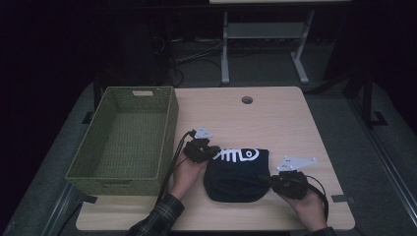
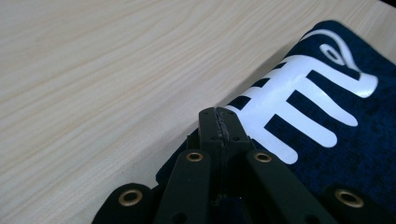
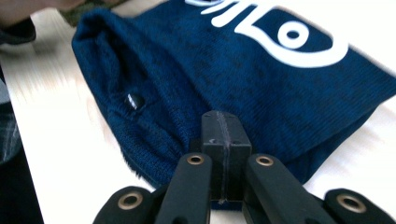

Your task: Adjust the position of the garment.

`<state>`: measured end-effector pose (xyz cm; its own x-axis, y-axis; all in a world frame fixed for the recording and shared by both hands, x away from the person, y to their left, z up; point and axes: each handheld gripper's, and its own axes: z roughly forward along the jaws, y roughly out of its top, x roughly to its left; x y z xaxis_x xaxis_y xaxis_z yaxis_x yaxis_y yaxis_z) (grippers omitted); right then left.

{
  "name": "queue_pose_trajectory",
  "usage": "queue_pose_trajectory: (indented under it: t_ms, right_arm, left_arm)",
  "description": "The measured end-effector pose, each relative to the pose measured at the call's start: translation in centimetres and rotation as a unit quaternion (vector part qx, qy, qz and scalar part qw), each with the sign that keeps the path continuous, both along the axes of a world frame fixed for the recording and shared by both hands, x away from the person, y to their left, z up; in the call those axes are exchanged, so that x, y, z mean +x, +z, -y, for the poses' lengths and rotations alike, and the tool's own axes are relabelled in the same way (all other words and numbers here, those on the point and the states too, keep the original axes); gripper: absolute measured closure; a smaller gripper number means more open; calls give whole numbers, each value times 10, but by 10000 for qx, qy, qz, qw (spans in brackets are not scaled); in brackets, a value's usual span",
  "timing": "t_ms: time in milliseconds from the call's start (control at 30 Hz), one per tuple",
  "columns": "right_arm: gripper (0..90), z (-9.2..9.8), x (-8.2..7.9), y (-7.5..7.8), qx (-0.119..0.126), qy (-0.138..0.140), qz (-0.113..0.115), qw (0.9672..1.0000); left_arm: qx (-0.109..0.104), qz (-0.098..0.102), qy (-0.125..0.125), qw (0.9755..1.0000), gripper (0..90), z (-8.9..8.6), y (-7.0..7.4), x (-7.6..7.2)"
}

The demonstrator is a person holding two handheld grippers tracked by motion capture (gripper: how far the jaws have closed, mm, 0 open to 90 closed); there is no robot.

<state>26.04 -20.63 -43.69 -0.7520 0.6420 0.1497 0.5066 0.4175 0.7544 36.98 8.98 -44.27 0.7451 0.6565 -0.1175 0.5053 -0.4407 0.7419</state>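
A green woven basket (image 1: 125,140) sits on the left side of my desk (image 1: 275,115). It is a long box shape with a handle slot at its far end, and I see nothing inside it.

Just to the right of the basket, near my edge of the desk, lies a folded dark blue sweater (image 1: 236,174). It is soft and knitted, with a fuzzy look. A white fish-bone picture (image 2: 303,100) is printed on top, with a round eye and long stripes like ribs. A small dark button (image 3: 133,100) sits on the folded side nearest me.

My left hand-held gripper (image 1: 205,150) is at the sweater's left top corner. Its black jaws are pressed tight together, with nothing that I can see between them, and the tips rest at the cloth's edge beside the white print. My right hand-held gripper (image 1: 275,182) is at the sweater's right near corner. Its jaws are pressed together too, right up against the blue knit.

The desk top is pale wood with a round hole (image 1: 247,100) near the far edge.
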Motion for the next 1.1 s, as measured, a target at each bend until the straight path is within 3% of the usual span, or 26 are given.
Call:
queue_pose_trajectory:
  t_ms: [133, 333, 467, 767, 900, 967, 1100]
  right_arm:
    - [900, -3, -4, -10, -102, 21, -145, 9998]
    - [900, -10, -10, -19, -304, 61, -161, 9994]
    - [900, -18, -12, -25, -456, 93, -161, 9988]
    - [900, -25, -22, -28, -412, 61, -146, 9990]
    - [900, -30, -23, -27, -401, 154, -180, 9989]
    - [900, -29, -21, -25, -383, 183, -184, 9989]
    - [900, -20, -16, -14, -95, 117, -1, 9999]
  left_arm:
    - [151, -31, 37, 9999, 899, 2, -7, 3]
    - [308, -118, -40, 9994, 900, 8, -16, 6]
    - [502, -62, -89, 9987, 900, 14, -20, 7]
    - [742, 57, -185, 9971, 900, 26, -20, 15]
    - [696, 1, -230, 9973, 900, 31, -19, 20]
    - [544, -73, -157, 9984, 900, 28, -17, 21]
    - [222, -42, -125, 9997, 900, 18, -6, 16]
